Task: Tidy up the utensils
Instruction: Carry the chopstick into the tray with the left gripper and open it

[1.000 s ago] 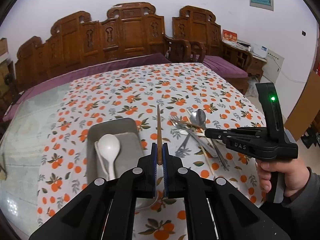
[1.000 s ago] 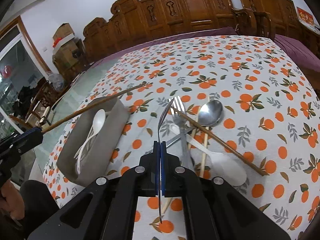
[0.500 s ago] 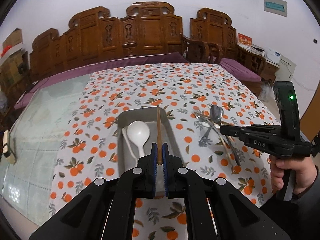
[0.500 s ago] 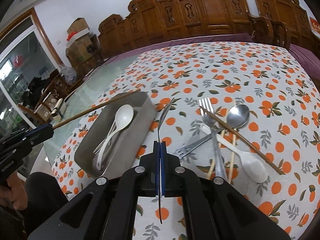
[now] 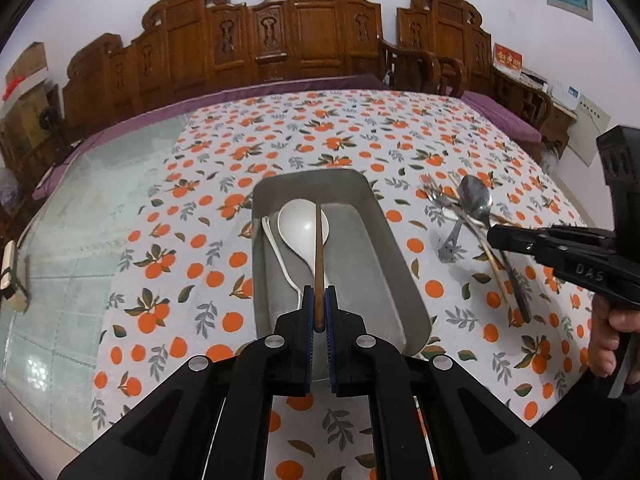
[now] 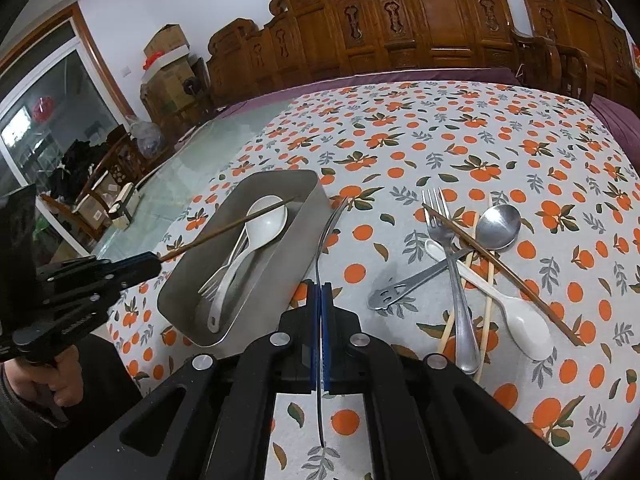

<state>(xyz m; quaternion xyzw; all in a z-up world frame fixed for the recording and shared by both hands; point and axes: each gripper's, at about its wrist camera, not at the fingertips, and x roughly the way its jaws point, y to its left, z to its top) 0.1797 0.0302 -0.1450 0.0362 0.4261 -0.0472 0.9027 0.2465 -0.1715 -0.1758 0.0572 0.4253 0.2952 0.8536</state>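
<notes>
You've got a table under an orange-print tablecloth (image 5: 320,140), with a carved wooden bench (image 5: 304,32) behind it at 12 o'clock. On the cloth sits the grey tray (image 5: 400,264), dead centre in your left view, with a white spoon (image 5: 302,228) and a white fork (image 6: 224,268) lying inside it. Over at 3 o'clock of the tray there's the loose pile (image 6: 472,264): a steel fork, steel spoon, another white spoon, a dark chopstick and pale chopsticks, all crossing each other.

Your left gripper (image 5: 319,312) has its jaws pinching a dark wooden chopstick (image 5: 319,256), which points toward 12 o'clock out over the tray, above the white spoon's bowl. Your right gripper (image 6: 319,308) is clamped on a thin metal utensil (image 6: 326,236), seen edge-on, so I can't tell what kind, hanging just right of the tray's rim.
</notes>
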